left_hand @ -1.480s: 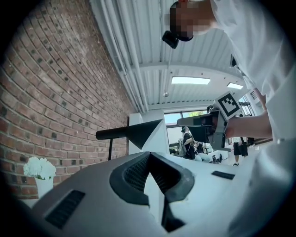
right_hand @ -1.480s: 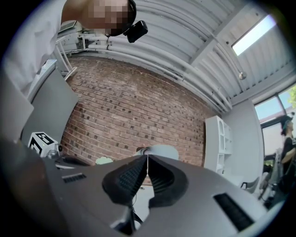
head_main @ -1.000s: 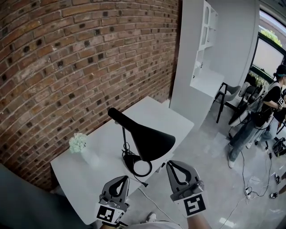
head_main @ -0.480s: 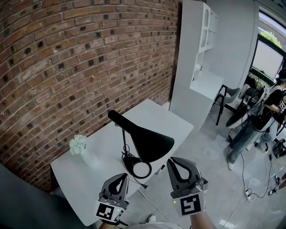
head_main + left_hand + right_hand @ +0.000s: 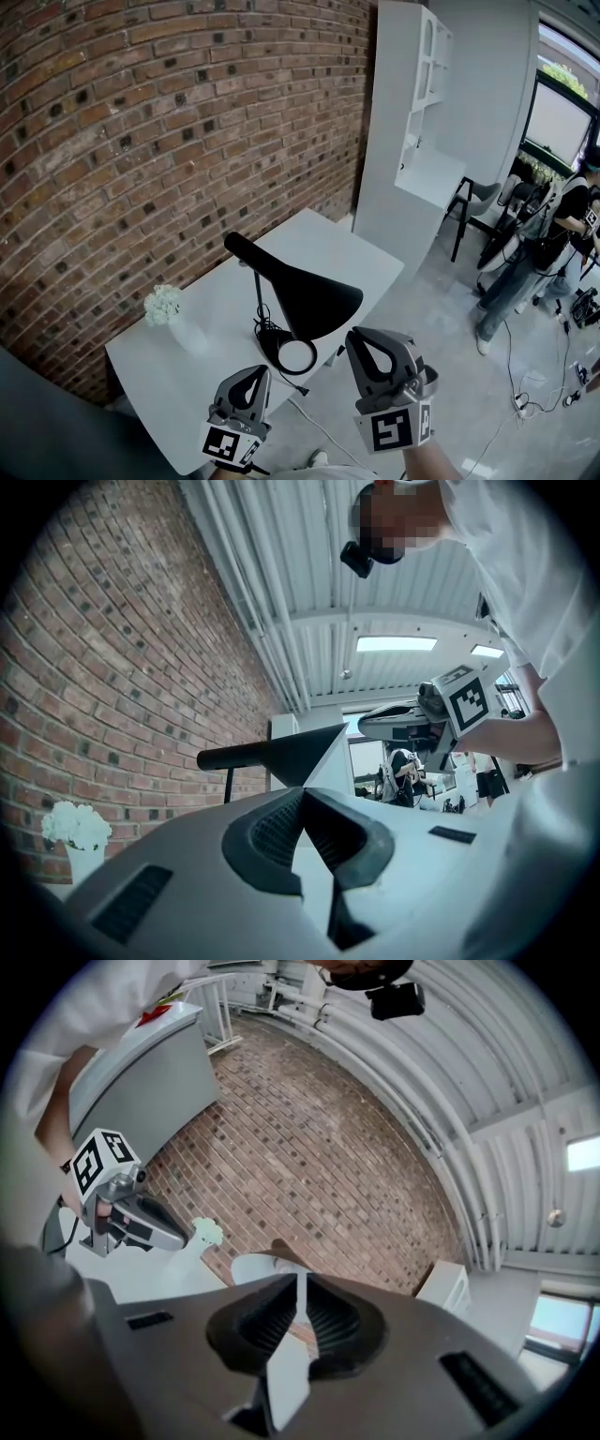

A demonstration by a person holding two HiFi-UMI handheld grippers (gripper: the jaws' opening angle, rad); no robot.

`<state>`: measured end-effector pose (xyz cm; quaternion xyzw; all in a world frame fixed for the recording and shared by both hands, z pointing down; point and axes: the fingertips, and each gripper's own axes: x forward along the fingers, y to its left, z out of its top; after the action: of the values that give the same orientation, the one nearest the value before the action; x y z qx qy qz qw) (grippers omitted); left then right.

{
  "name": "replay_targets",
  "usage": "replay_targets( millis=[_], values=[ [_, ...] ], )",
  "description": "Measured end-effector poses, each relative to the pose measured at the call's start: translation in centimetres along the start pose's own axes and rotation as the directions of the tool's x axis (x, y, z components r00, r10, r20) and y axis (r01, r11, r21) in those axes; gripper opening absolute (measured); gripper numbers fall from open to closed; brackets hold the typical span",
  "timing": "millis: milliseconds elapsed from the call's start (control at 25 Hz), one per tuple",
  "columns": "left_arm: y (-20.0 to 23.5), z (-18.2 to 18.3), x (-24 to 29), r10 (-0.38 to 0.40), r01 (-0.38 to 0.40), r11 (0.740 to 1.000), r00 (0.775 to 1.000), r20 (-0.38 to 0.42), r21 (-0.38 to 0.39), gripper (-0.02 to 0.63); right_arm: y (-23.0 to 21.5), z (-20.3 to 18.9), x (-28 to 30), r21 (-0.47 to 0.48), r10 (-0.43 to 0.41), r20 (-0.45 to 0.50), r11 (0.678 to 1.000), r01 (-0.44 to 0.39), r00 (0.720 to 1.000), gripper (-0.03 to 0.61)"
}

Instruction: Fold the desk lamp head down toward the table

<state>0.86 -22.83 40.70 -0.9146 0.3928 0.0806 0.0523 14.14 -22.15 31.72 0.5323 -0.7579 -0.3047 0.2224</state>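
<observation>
Left gripper (image 5: pixel 255 377): low at the near edge of the table, jaws pressed together with nothing between them, short of the lamp.
Right gripper (image 5: pixel 361 339): a little higher and just beside the wide rim of the lamp head; jaws closed and empty, and no contact with the lamp shows.
Cord (image 5: pixel 307 401): runs off the near table edge from the base and lies loose; it could snag if the lamp slides.
Table (image 5: pixel 178 384): small, white and smooth, so the lamp would probably skid on it under a sideways push.
Base (image 5: pixel 292 353): a small dark ring on the table near the front edge. It looks light, so I judge it needs steadying.
Lamp head (image 5: pixel 314 295): a black cone, raised and tilted, with its wide mouth toward the grippers and its narrow neck pointing up toward the wall. It is likely stiff, thin and smooth, so slippery on the sloped side.
Where to hold: pinch the thin rim, or press down on top of the cone. Either way the jaws must open first.
Stem (image 5: pixel 259 295): thin, upright and stiff-looking. The hinge seems to sit where it meets the head, and it may resist.
Vase of white flowers (image 5: pixel 165 306): to the left, well apart from the lamp.
Brick wall (image 5: pixel 141 141): behind the table.
</observation>
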Motion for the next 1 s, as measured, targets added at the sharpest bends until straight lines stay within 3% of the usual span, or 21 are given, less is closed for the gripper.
replay_targets(
  millis=[280,680,1000],
  values=[
    [-0.1,-0.1,-0.1,-0.003,0.003,1.0,1.0,0.001,0.001,0.008,-0.4,0.5,0.3,-0.095,-0.011,0.005,0.995,0.011,1.0,0.03],
    [-0.2,-0.1,-0.3,0.007,-0.007,1.0,1.0,-0.003,-0.003,0.008,0.4,-0.5,1.9,-0.238,0.066,-0.037,0.969,-0.072,0.997,0.18],
    [-0.3,-0.6,-0.8,0.032,-0.032,0.999,0.999,-0.017,-0.009,0.008,-0.7,-0.1,2.5,-0.309,0.06,-0.008,0.949,-0.06,0.998,0.194]
  ],
)
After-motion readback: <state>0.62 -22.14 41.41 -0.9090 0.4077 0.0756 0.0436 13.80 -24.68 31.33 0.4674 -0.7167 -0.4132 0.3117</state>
